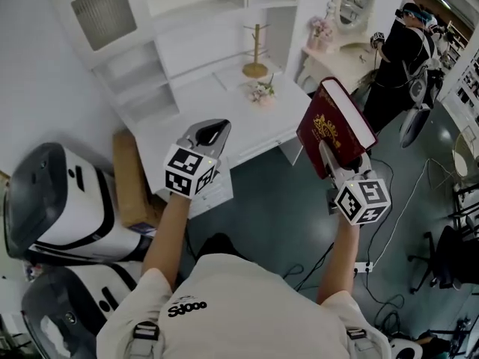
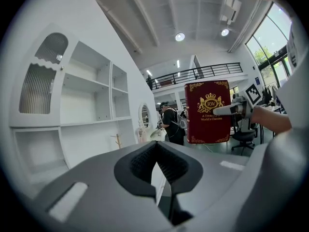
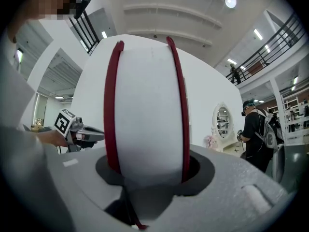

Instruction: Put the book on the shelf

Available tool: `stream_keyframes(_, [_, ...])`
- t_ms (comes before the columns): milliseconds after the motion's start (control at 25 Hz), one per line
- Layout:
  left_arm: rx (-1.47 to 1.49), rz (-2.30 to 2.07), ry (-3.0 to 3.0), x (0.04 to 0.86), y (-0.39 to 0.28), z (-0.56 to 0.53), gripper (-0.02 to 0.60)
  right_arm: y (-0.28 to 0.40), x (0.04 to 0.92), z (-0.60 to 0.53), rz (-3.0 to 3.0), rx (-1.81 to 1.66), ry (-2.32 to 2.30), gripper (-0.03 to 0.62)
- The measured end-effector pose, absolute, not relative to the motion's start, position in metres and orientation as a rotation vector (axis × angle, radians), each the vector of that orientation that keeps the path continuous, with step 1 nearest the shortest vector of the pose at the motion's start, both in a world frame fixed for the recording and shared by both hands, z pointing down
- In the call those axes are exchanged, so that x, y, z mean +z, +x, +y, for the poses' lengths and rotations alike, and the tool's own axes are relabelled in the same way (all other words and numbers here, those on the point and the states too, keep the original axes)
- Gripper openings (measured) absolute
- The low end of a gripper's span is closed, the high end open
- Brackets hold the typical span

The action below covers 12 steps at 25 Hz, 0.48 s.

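White shelf [image 1: 142, 77] ahead; right tool [image 1: 331, 159] clamps red book [image 1: 334, 124], long axis upright, cover facing closed left tool [image 1: 213, 132].
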<state>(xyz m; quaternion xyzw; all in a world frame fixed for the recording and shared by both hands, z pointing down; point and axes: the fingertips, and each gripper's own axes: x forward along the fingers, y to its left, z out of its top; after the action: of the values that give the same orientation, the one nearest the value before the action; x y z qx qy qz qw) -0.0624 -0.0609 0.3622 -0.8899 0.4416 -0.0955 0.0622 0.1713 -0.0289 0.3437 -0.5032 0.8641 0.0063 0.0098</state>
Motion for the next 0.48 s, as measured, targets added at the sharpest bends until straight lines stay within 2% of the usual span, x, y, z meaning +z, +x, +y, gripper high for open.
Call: stream_keyframes(480, [-0.262, 1.317, -2.694, 0.368, -0.049, -0.162, 0.015, 0.192, 0.343, -0.128, 2.650, -0.004, -1.580, 0.209])
